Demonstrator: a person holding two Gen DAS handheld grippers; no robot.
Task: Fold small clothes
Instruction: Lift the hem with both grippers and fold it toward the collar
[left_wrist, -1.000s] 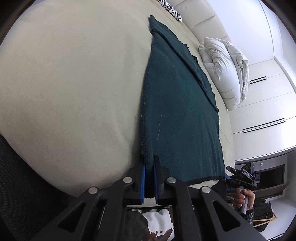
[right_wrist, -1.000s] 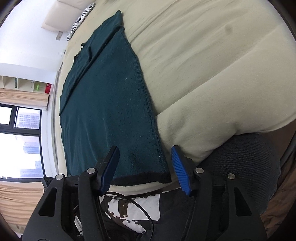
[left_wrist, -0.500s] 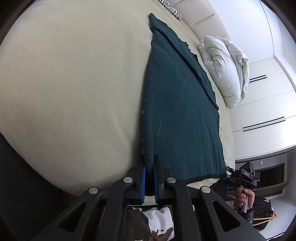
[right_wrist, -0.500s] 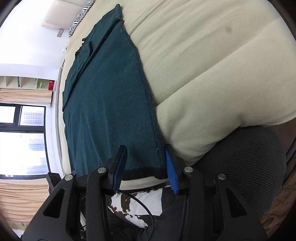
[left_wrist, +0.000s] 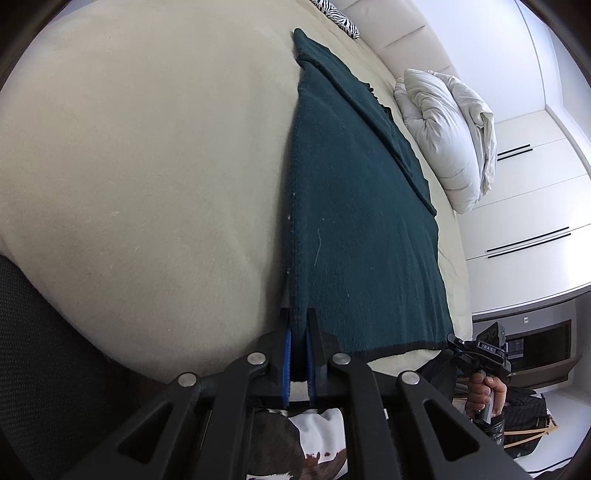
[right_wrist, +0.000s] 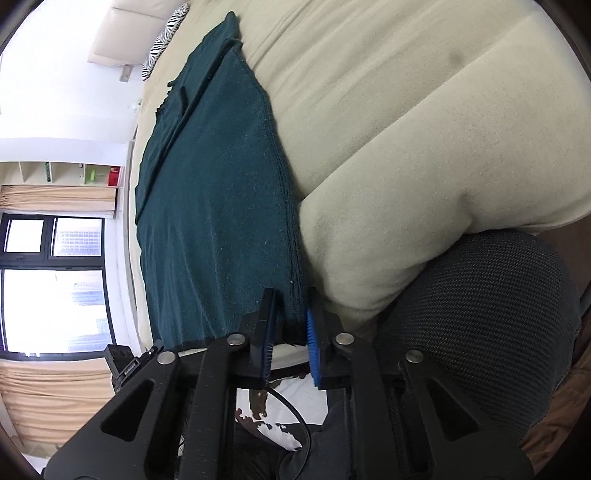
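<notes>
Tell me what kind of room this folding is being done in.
Most likely a bedroom. The dark green garment lies flat on a bed with a beige cover, a white pillow sits near the padded headboard, and white wardrobe doors line one wall.

Cream bed (left_wrist: 147, 166) filling most of both views. White crumpled duvet (left_wrist: 450, 136) bunched far right on it, zebra-print pillow (left_wrist: 338, 16) at the far end by a pale headboard (left_wrist: 391, 40). White wardrobe doors (left_wrist: 524, 206) at right. Window (right_wrist: 51, 280) with tan curtains (right_wrist: 48, 398) at left, cubby shelf (right_wrist: 66, 173) above. Dark mesh chair (right_wrist: 487, 321) near right.
</notes>
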